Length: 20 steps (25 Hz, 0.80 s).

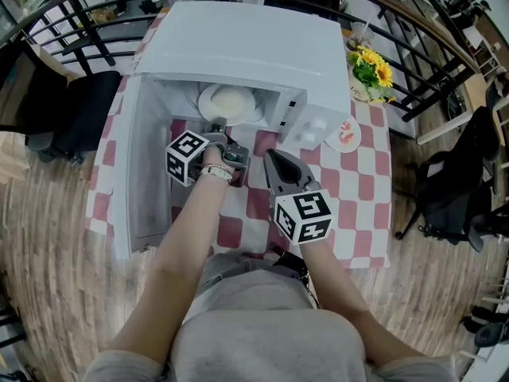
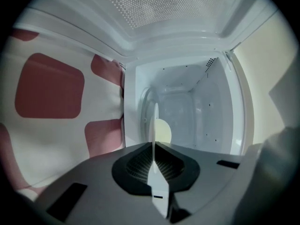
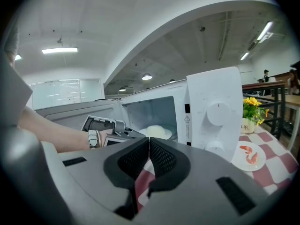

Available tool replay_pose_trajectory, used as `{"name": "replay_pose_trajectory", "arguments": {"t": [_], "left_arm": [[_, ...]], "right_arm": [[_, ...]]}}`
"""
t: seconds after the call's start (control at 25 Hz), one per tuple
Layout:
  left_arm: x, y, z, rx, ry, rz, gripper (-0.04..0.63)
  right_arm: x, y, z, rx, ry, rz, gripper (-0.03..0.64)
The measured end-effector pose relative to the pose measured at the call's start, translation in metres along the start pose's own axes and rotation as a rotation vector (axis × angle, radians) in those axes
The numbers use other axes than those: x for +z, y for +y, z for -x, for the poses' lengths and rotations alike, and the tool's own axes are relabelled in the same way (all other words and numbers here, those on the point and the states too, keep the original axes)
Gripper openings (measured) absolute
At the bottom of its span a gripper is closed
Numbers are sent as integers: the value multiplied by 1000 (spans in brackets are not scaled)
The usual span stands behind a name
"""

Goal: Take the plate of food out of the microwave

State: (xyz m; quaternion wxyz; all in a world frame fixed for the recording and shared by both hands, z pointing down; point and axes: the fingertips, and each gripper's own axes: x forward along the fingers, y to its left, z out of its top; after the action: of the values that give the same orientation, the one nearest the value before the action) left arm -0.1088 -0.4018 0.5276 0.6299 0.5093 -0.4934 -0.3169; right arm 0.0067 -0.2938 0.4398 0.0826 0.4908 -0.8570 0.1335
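A white microwave (image 1: 238, 46) stands on the checked table with its door (image 1: 139, 173) swung open to the left. Inside lies a white plate (image 1: 227, 102) with a pale mound of food (image 3: 157, 131). My left gripper (image 1: 216, 130) reaches into the opening and is shut on the plate's near rim; in the left gripper view the plate (image 2: 154, 125) runs edge-on between the pads, the food (image 2: 163, 131) to its right. My right gripper (image 1: 274, 161) hovers in front of the microwave, shut with nothing in it (image 3: 148, 146).
A small plate with shrimp (image 1: 343, 136) sits right of the microwave, and a vase of yellow flowers (image 1: 372, 70) stands behind it. A black railing runs round the table's far side. Chairs stand to the left (image 1: 75, 110) and right (image 1: 457, 189).
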Motion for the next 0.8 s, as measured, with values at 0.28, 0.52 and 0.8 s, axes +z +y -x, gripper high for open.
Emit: {"name": "replay_pose_trajectory", "arguments": {"t": [0.28,0.52,0.8], "left_arm": [[-3,-10,17,-85,-24,-13,17],[-7,-14,31,-120,-23,-31,17],[-8,-25,49,-163,-40,-25,17]], "right_arm": [[3,5,3,3,-17,17,25],[7,10,6,5,-38,25,25],[10,13,7,8,-65,33,25]]}}
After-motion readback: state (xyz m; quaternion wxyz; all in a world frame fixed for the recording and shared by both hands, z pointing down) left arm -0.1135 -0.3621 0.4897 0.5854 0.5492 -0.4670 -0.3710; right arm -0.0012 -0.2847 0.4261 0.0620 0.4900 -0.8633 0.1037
